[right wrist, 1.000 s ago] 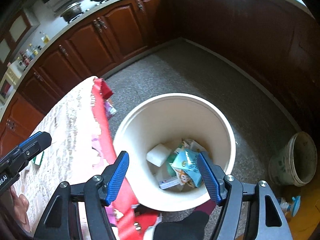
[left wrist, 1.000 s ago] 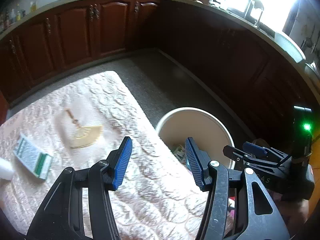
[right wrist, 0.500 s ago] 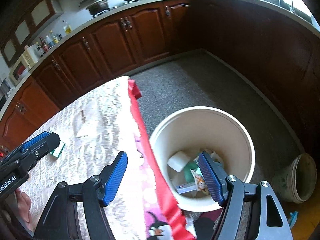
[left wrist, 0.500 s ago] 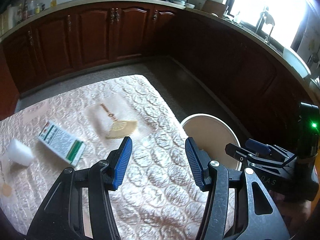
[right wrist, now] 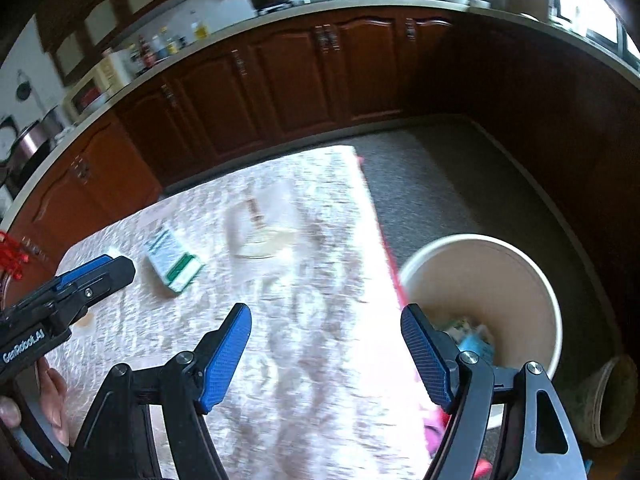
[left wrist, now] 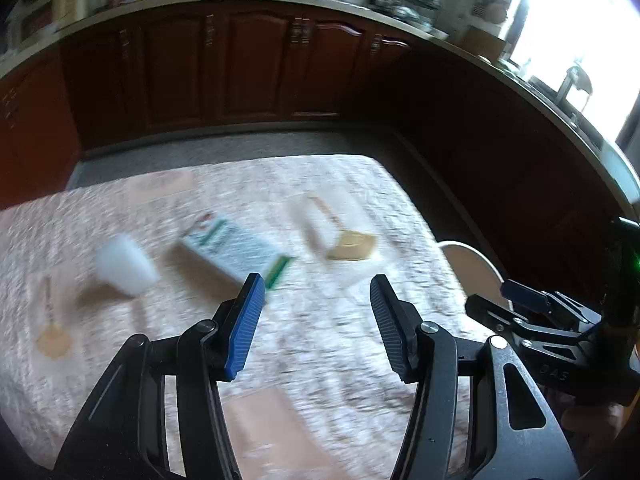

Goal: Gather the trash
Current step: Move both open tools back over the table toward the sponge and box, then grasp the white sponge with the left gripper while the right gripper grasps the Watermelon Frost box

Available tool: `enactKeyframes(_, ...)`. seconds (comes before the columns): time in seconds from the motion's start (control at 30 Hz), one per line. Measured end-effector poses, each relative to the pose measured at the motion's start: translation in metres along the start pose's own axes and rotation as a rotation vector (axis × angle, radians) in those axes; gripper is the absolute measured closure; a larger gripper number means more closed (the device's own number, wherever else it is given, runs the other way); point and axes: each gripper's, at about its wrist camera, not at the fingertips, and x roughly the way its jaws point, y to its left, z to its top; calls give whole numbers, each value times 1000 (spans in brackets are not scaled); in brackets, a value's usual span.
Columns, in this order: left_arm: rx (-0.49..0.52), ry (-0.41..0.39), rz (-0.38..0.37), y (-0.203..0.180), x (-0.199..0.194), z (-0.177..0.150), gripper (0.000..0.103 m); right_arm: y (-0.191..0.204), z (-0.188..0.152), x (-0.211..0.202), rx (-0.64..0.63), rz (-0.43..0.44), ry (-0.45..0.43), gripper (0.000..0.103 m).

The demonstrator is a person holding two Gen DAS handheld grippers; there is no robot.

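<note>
A white and green carton (left wrist: pixel 236 252) (right wrist: pixel 173 263) lies flat on the quilted table cover. A white foam block (left wrist: pixel 124 266) sits to its left, and a tan paper wrapper (left wrist: pixel 352 244) (right wrist: pixel 264 242) to its right. My left gripper (left wrist: pixel 316 320) hangs open above the cover, just short of the carton, with nothing between its jaws. My right gripper (right wrist: pixel 326 344) is also empty, its jaws opening, over the table's right edge. The cream bin (right wrist: pixel 480 292) (left wrist: pixel 472 268) stands on the floor beside the table and holds several pieces of trash.
Dark wooden cabinets (right wrist: pixel 300 72) curve round the room under a counter with pots and bottles. A small pot (right wrist: pixel 612 400) stands on the floor right of the bin. A flat brown piece (left wrist: pixel 54 340) lies at the cover's left. A hand (right wrist: pixel 52 396) holds the left gripper.
Both grippers have swung left, away from the bin and over the table. The carton, foam block and wrapper have come nearer the middle of both views. The right jaws have widened.
</note>
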Motion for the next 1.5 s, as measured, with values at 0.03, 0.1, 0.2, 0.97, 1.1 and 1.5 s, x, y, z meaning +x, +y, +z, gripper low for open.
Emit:
enactKeyframes(0.03,-13,-1,10,9,-2,0,50,7,0,2,-12,8,4,28)
enactKeyframes(0.1,-43,-3,34,30,-6,0,50,22,0,7,-41,27,13,28)
enactKeyframes(0.2,-85,12,68,65,-11,-2,49,41,1,15,-81,49,28,27)
enactKeyframes(0.97,-62,43,68,160,36,13,41,150,41,115,-329,193,129,23)
enactKeyframes(1.1,-50,69,71,162,51,18,41,160,47,135,-357,195,153,22)
enactKeyframes(1.5,-79,126,58,168,76,19,63,182,51,185,-436,193,218,31)
